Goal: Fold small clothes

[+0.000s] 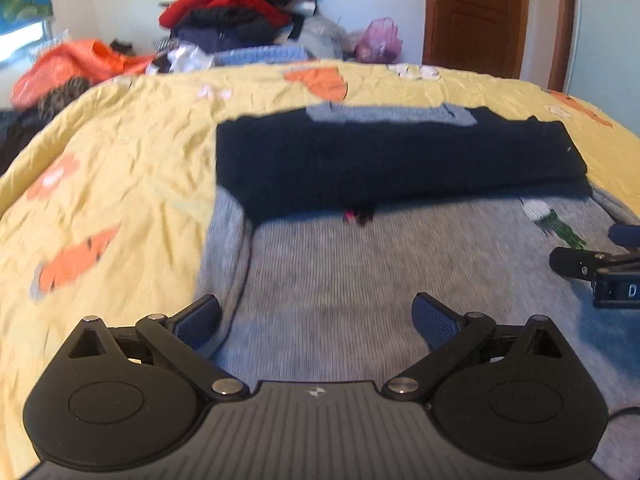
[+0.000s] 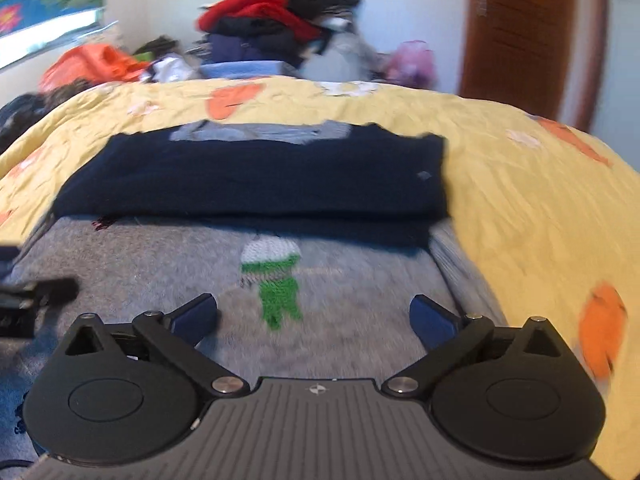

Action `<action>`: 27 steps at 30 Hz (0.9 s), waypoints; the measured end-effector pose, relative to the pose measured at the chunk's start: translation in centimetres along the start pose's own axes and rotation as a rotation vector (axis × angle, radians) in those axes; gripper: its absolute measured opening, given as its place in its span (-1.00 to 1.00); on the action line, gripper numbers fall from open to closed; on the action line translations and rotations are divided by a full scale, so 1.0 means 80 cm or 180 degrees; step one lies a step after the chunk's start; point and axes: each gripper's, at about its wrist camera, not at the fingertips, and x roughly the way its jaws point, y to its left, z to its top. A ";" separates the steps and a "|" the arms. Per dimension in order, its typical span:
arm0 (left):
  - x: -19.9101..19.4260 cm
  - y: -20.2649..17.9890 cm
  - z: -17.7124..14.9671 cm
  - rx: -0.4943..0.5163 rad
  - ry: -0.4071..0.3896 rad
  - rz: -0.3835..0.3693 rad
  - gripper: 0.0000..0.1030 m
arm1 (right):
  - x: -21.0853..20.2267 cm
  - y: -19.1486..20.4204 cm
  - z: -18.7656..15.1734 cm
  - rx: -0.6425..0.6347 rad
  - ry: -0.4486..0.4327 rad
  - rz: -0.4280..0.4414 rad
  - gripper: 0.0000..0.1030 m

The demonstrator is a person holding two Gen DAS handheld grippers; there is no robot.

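A small grey knit sweater (image 1: 340,280) lies flat on the yellow bedspread (image 1: 120,152), with its dark navy part (image 1: 392,160) folded over its far half. A green and white knitted figure (image 2: 276,280) shows on the grey front. My left gripper (image 1: 316,320) is open and empty above the sweater's near left edge. My right gripper (image 2: 314,318) is open and empty above the near right part, close to the figure. The right gripper also shows at the right edge of the left wrist view (image 1: 592,268).
A pile of red, black and navy clothes (image 1: 240,8) stands beyond the far edge of the bed, with an orange garment (image 1: 80,64) at the far left. A pink bag (image 1: 378,40) and a brown door (image 1: 476,16) are behind.
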 end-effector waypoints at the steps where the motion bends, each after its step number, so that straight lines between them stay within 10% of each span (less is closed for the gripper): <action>1: -0.005 -0.001 -0.003 0.0011 0.0023 0.0020 1.00 | -0.005 0.002 -0.005 -0.0002 0.0010 -0.0023 1.00; 27: -0.083 -0.004 -0.092 -0.0185 -0.0151 0.0095 1.00 | -0.092 -0.006 -0.082 -0.0069 -0.0049 0.0052 1.00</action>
